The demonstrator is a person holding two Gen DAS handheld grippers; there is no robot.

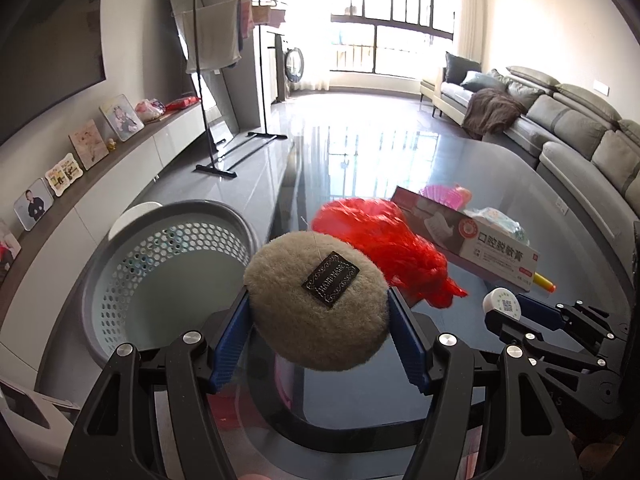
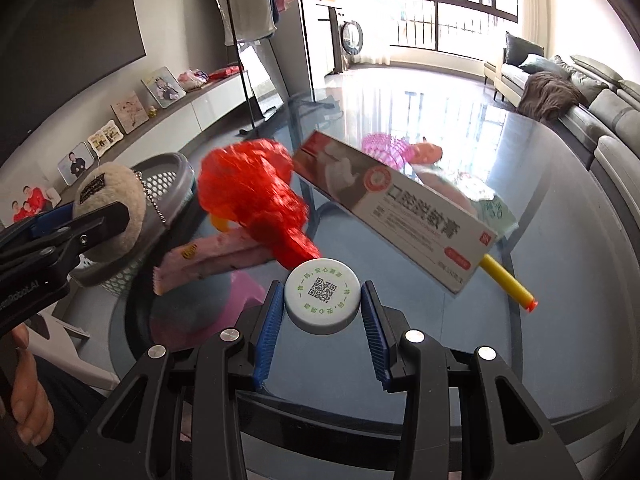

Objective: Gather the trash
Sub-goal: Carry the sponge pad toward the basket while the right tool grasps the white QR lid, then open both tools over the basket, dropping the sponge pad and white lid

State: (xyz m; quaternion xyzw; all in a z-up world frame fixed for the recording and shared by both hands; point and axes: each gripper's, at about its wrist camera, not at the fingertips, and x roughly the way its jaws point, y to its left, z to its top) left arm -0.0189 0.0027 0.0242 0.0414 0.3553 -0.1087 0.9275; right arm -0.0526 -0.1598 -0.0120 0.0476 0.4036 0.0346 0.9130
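Left gripper (image 1: 318, 316) has its blue ribbed pads squeezed onto a fuzzy beige puff (image 1: 318, 300), round and plush with a small black woven label, held up just beside the grey perforated basket (image 1: 168, 264). Right gripper (image 2: 322, 316) pinches a smooth white plastic cap (image 2: 322, 300) with a QR code printed on top, low over the glossy glass table (image 2: 500, 360). Crowding in front: crinkly red mesh (image 2: 256, 196), a long cardboard toothpaste box (image 2: 396, 212), a yellow foam dart (image 2: 508, 282) and a pink wrapper (image 2: 216, 262).
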